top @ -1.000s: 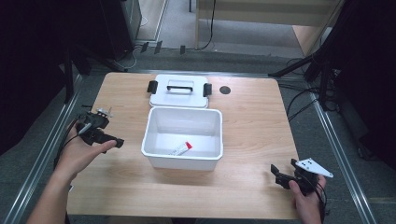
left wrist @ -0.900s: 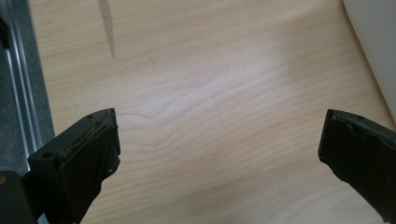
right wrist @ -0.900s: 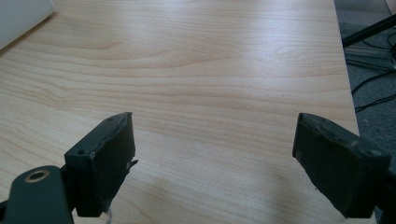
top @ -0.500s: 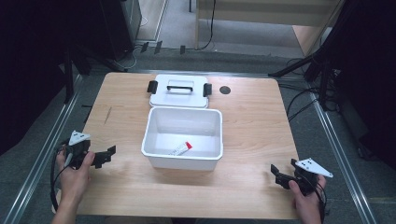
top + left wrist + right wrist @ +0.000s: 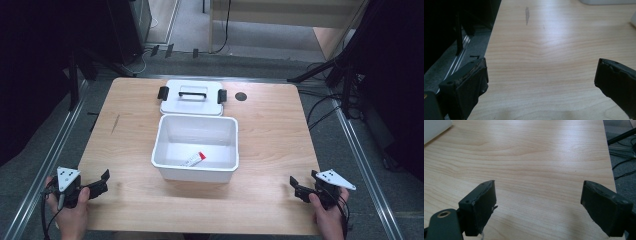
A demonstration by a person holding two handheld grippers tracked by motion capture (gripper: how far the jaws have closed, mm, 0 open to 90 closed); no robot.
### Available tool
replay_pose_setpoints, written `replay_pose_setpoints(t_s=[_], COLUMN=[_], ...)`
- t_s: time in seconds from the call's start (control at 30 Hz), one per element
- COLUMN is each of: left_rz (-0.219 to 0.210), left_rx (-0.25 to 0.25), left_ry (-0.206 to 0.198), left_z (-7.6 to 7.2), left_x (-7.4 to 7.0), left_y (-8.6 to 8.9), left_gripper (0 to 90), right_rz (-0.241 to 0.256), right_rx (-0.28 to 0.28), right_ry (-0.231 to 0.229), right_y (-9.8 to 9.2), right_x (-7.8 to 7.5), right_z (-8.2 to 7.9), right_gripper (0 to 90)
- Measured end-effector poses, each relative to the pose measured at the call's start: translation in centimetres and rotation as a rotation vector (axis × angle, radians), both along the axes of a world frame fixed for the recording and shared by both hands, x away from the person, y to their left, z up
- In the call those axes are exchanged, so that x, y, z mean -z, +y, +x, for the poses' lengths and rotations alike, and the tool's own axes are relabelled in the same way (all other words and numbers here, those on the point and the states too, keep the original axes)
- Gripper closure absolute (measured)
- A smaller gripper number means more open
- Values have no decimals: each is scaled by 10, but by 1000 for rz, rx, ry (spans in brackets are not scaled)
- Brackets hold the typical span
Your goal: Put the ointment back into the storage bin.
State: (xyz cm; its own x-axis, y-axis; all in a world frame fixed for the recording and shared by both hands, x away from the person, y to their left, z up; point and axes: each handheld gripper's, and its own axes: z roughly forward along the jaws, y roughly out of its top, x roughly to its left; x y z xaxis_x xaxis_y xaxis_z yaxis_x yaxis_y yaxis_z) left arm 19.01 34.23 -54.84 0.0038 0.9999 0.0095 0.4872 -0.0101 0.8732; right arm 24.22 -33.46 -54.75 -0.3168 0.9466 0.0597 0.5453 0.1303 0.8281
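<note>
Wooden table (image 5: 270, 135) from above: one white bin (image 5: 196, 148) at centre, one red-capped tube (image 5: 193, 160) lying inside, one lid (image 5: 192, 97) flat just behind. Two grippers at the near corners, left gripper (image 5: 102, 181) and right gripper (image 5: 296, 186), well apart from the bin.

Left gripper view: jaws spread wide over bare wood, holding nothing.

Right gripper view: jaws likewise wide apart, empty.

The table (image 5: 270, 130) is pale wood with fine grain and a small grey smudge at far left. The bin (image 5: 196, 148) is white, as is the lid (image 5: 192, 98) with black clips. The tube (image 5: 193, 159) inside is white with a red cap. Both grippers (image 5: 104, 182) (image 5: 299, 188) are black with grey, black-dotted plates.
</note>
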Motion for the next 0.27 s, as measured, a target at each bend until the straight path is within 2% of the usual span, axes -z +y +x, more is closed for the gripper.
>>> replay_pose_setpoints(t_s=[0.13,0.23,0.27], left_rz=[31,108,116], left_rx=[7,-3,-7], left_ry=[7,36,39], left_z=[2,5,6], left_x=[3,4,5], left_y=[-5,-14,-15], left_gripper=[0,0,0], right_rz=[-3,0,1], right_rx=[-1,0,0], right_ry=[-2,0,2], right_y=[0,0,0], right_x=[0,0,0], right_z=[0,0,0], right_gripper=[132,132,132])
